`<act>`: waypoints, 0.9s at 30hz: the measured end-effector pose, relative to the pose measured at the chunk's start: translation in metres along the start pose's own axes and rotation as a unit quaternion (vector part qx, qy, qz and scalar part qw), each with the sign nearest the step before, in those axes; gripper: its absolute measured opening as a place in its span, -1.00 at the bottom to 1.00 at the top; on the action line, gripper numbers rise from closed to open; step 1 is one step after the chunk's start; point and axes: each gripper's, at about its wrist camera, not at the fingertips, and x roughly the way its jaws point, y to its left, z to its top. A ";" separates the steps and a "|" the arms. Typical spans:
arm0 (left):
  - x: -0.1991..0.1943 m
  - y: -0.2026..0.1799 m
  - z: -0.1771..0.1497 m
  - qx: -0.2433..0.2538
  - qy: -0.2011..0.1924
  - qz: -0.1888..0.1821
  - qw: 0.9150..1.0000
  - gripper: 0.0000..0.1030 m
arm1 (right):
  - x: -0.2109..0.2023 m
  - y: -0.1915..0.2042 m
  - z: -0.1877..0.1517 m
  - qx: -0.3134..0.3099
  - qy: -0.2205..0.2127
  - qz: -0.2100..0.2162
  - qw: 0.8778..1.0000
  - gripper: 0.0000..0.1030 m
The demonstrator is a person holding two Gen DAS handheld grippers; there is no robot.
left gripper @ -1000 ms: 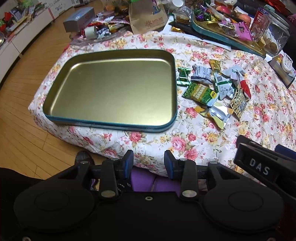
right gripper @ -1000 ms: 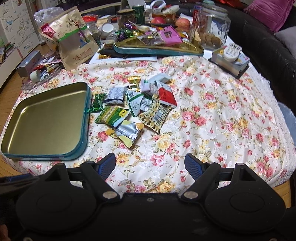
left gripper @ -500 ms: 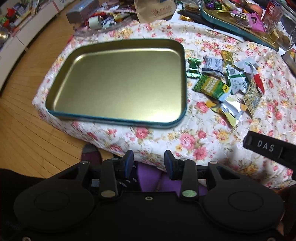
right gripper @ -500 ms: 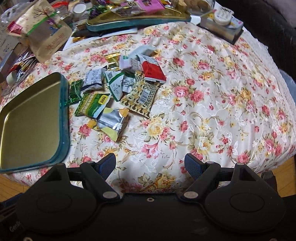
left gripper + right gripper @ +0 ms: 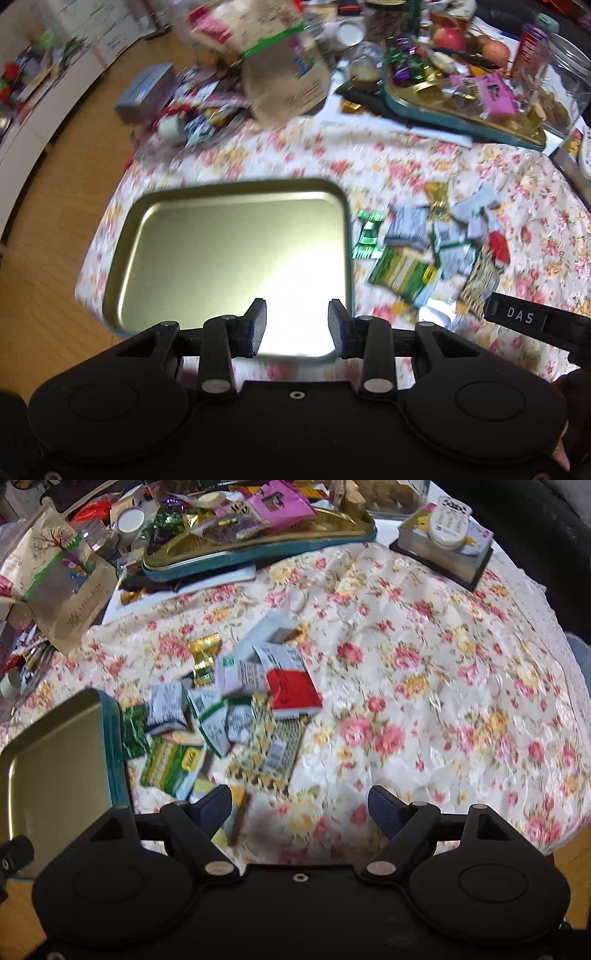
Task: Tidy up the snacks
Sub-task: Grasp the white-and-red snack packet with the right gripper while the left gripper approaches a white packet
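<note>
An empty gold tray with a teal rim [image 5: 155, 229] [image 5: 110, 738] lies on the floral cloth. To its right is a heap of small snack packets [image 5: 428, 240] [image 5: 229, 716], among them a green and yellow one [image 5: 170, 764] and a red and white one [image 5: 291, 694]. My left gripper [image 5: 297, 325] hovers open over the tray's near edge, nothing between its fingers. My right gripper [image 5: 300, 806] is open wide above the cloth, just in front of the heap, its left fingertip over a silver and yellow packet [image 5: 232, 816]. Part of the right gripper [image 5: 517, 317] shows in the left wrist view.
At the back stands a second, full tray [image 5: 258, 542], a brown paper bag [image 5: 66, 590], a glass jar [image 5: 565, 85], apples [image 5: 448, 38] and a small box with a white tub [image 5: 447, 542]. Wooden floor [image 5: 48, 221] lies to the left of the table.
Both grippers have moved forward over the table. The left now hangs over the tray's near edge; the right has come down closer to the packet heap. Jaws are unchanged.
</note>
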 end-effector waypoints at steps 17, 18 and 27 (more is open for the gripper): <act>0.045 -0.021 0.058 0.029 0.045 -0.069 0.996 -0.11 | 0.033 -0.020 0.100 -0.017 0.043 -0.016 0.999 0.45; 0.047 -0.020 0.060 0.024 0.054 -0.079 0.995 -0.11 | 0.039 -0.020 0.100 -0.014 0.046 -0.017 0.999 0.42; 0.055 -0.018 0.070 0.001 0.066 -0.087 0.994 -0.11 | 0.075 -0.003 0.103 -0.019 0.045 0.008 0.999 0.15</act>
